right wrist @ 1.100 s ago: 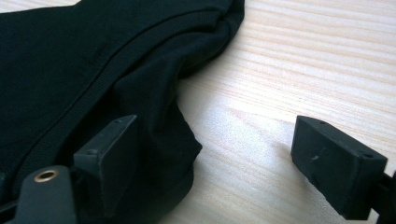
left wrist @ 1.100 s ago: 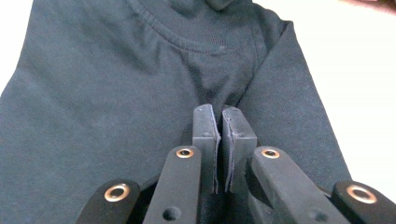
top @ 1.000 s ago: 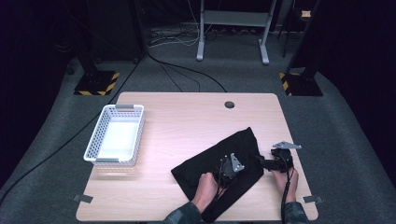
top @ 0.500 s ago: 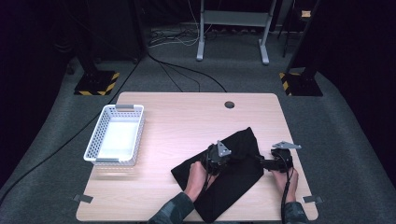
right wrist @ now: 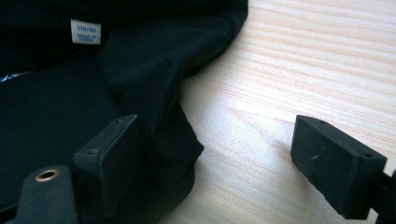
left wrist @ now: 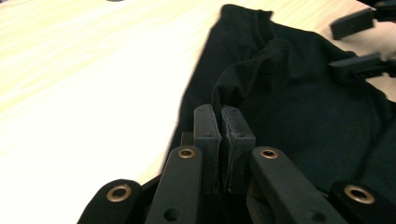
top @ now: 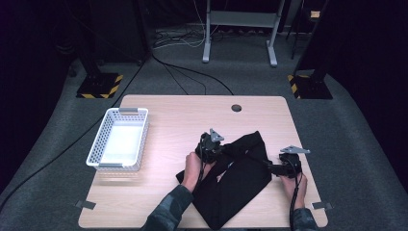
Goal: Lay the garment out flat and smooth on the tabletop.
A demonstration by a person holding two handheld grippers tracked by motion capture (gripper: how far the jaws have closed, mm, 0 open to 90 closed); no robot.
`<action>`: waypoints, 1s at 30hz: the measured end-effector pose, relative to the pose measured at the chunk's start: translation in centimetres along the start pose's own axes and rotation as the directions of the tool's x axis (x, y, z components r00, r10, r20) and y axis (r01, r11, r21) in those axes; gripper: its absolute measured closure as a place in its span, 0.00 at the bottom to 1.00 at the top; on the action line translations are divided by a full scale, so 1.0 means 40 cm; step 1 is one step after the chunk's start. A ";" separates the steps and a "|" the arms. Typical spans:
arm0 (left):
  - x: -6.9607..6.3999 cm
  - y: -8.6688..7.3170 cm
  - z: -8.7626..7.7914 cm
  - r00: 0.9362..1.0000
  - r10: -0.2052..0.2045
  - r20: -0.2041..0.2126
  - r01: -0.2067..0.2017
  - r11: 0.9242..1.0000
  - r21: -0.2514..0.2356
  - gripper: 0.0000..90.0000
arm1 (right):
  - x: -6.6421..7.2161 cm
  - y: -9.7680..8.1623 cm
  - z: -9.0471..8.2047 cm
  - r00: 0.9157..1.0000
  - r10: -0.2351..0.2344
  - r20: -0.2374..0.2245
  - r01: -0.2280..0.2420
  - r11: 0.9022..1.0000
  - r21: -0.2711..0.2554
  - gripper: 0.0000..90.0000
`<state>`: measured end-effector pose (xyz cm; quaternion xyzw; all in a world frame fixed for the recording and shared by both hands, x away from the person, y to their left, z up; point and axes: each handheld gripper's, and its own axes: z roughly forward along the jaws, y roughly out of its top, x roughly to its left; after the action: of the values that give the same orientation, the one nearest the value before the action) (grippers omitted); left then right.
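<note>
A black garment (top: 245, 178) lies crumpled on the wooden table (top: 183, 115), at the front right. My left gripper (top: 222, 150) is shut on a raised fold of it, and the cloth climbs out from between the pressed pads (left wrist: 223, 112) toward the rest of the garment (left wrist: 299, 107). My right gripper (top: 270, 166) rests at the garment's right edge, open. In the right gripper view (right wrist: 215, 140) one jaw lies over the black cloth (right wrist: 60, 107) and the other over bare wood. A white label (right wrist: 85, 31) shows on the fabric. The right gripper (left wrist: 356, 44) also appears far off in the left gripper view.
A white perforated basket (top: 103, 144) stands at the table's left side. A round cable hole (top: 235, 108) sits near the far edge. Bare wood lies between basket and garment. Desk legs and cables cross the dark floor beyond.
My left gripper has moved left and slightly up, away from the right one, dragging its pinched fold so the garment stretches out leftward. The right gripper has stayed still.
</note>
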<state>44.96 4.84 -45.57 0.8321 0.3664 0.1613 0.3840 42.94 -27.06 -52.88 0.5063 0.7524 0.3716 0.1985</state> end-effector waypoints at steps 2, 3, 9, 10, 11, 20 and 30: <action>0.017 0.010 -0.003 1.000 0.002 -0.020 -0.002 1.000 0.001 0.96 | 0.000 0.000 0.000 1.000 -0.001 0.000 0.001 1.000 0.000 0.17; 0.027 0.015 -0.004 1.000 -0.006 -0.025 0.006 1.000 -0.002 0.96 | 0.000 0.000 0.000 1.000 0.000 0.000 0.000 1.000 0.000 0.17; 0.080 0.042 -0.012 0.996 -0.015 -0.083 0.013 1.000 -0.026 0.96 | 0.001 0.000 0.000 1.000 -0.002 0.002 0.002 1.000 0.001 0.17; 0.087 0.045 -0.013 0.995 -0.011 -0.097 0.008 0.999 -0.032 0.96 | 0.001 0.000 0.001 1.000 -0.002 0.002 0.002 1.000 0.001 0.17; 0.095 0.048 -0.013 0.993 0.002 -0.115 -0.005 0.999 -0.033 0.96 | 0.001 0.000 0.001 1.000 -0.003 0.002 0.003 1.000 0.001 0.17; 0.176 0.074 0.011 0.990 -0.021 -0.138 0.021 1.000 -0.001 0.96 | 0.003 0.000 0.001 1.000 -0.005 0.003 0.005 1.000 0.003 0.17; 0.215 0.093 0.045 0.976 0.036 -0.214 -0.035 0.999 0.010 0.96 | 0.004 0.000 0.001 1.000 -0.011 0.000 0.011 1.000 0.004 0.17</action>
<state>53.58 8.59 -44.04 0.8175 0.3912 0.2555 0.3368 42.92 -26.90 -52.89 0.5028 0.7559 0.3688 0.1994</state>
